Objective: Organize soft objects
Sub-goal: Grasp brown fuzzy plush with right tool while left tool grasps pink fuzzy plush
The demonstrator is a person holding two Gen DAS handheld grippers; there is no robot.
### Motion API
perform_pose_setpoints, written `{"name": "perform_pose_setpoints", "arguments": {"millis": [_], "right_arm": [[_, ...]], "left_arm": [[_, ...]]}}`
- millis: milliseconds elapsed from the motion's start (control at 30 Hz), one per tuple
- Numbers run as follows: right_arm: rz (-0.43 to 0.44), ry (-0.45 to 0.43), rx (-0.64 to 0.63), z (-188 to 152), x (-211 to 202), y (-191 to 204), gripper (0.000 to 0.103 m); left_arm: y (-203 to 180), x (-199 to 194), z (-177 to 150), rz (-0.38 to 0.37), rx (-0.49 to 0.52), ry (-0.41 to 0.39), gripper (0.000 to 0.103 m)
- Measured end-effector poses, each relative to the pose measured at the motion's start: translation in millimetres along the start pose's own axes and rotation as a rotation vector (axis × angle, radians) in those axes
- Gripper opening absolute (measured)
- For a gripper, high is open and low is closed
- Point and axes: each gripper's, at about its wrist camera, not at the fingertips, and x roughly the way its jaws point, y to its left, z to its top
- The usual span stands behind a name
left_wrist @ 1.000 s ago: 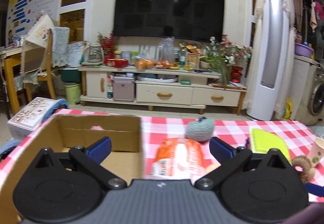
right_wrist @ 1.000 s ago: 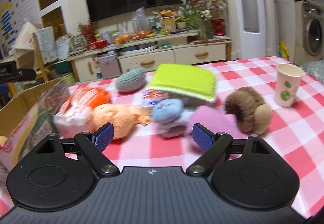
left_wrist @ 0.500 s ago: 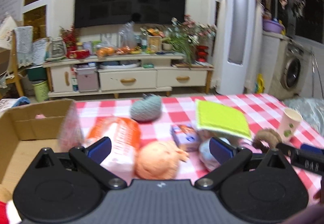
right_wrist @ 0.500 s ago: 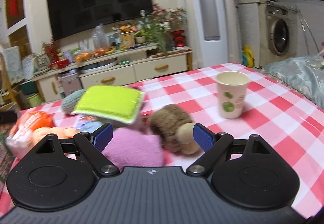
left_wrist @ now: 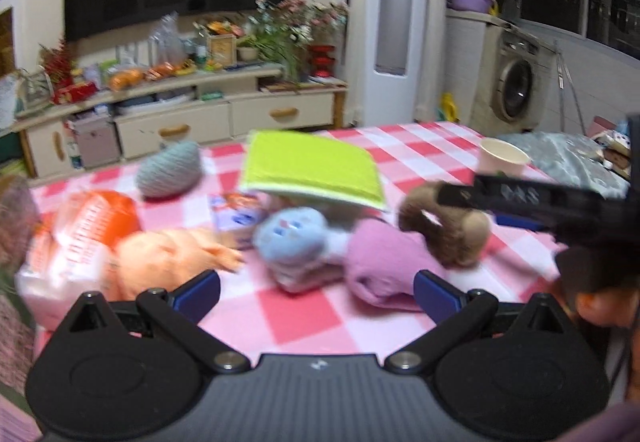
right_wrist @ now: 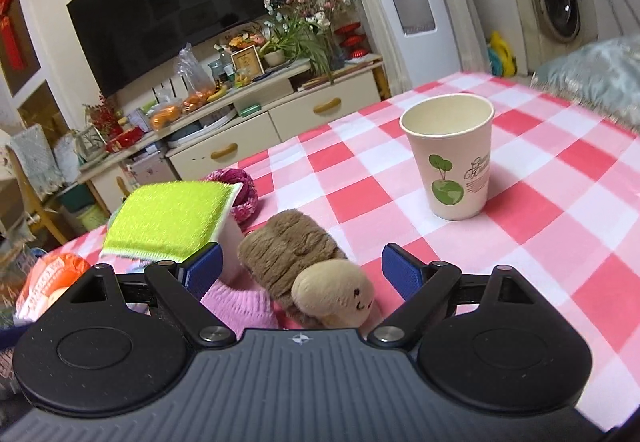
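A fuzzy brown plush [right_wrist: 294, 256], a nubby green sponge cloth [right_wrist: 170, 218] and a matt paper cup [right_wrist: 452, 158] are seen on a smooth checked tablecloth [right_wrist: 520, 234].

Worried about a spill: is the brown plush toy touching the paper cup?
Apart. The right wrist view shows checkered tablecloth between the brown plush toy and paper cup.

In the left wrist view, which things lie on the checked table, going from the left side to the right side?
Orange packet → orange plush toy → blue plush toy → pink soft toy → brown plush toy → paper cup.
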Motion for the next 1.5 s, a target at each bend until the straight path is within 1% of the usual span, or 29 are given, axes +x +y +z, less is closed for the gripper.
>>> {"name": "perform_pose_setpoints", "arguments": {"millis": [167,267,400,467,600,700,767,967,1000,1033,1133,1167,1233,1300,1400,1500], "right_arm": [[0.054,0.037,0.026,9,17,-15,0.103],[0.097,0.057,0.063,11,25,-20,0.103],[0.141,0.081,0.064,17,36,-24,0.103],[0.153,0.098,0.062,14,36,-20,0.103],[0.153,0.135,0.034,13,44,-14,0.103],[0.154,0.156,0.017,10,37,-11,0.103],[0.153,0.162,0.011,10,38,-12,0.103],[0.133,0.167,-0.008,8,36,-11,0.103],[0.135,0.165,-0.009,8,32,-11,0.100],[0.137,0.165,-0.012,8,32,-10,0.092],[0.136,0.165,-0.034,7,33,-6,0.082],[0.134,0.164,-0.046,6,32,-3,0.080],[0.126,0.162,-0.075,4,31,2,0.073],[0.120,0.156,-0.097,2,29,6,0.070],[0.117,0.149,-0.113,0,25,8,0.066],[0.110,0.138,-0.103,0,21,6,0.065]], "left_arm": [[-19,22,-6,-0.053,0.005,0.033,0.102],[-28,35,-8,-0.072,-0.001,0.045,0.102],[-35,54,-8,-0.076,-0.034,0.059,0.102],[-36,62,-9,-0.087,-0.058,0.060,0.102],[-35,73,-7,-0.101,-0.109,0.061,0.102],[-30,79,-5,-0.104,-0.152,0.060,0.102],[-29,82,-3,-0.108,-0.158,0.057,0.101],[-26,90,1,-0.100,-0.164,0.071,0.093],[-26,90,1,-0.106,-0.170,0.073,0.089],[-26,90,1,-0.120,-0.175,0.076,0.082],[-26,89,3,-0.144,-0.175,0.088,0.072],[-26,88,3,-0.145,-0.171,0.090,0.071],[-27,87,4,-0.146,-0.165,0.093,0.068],[-26,85,4,-0.151,-0.167,0.096,0.065],[-24,82,3,-0.154,-0.172,0.096,0.062],[-22,77,1,-0.155,-0.172,0.096,0.060]]}}
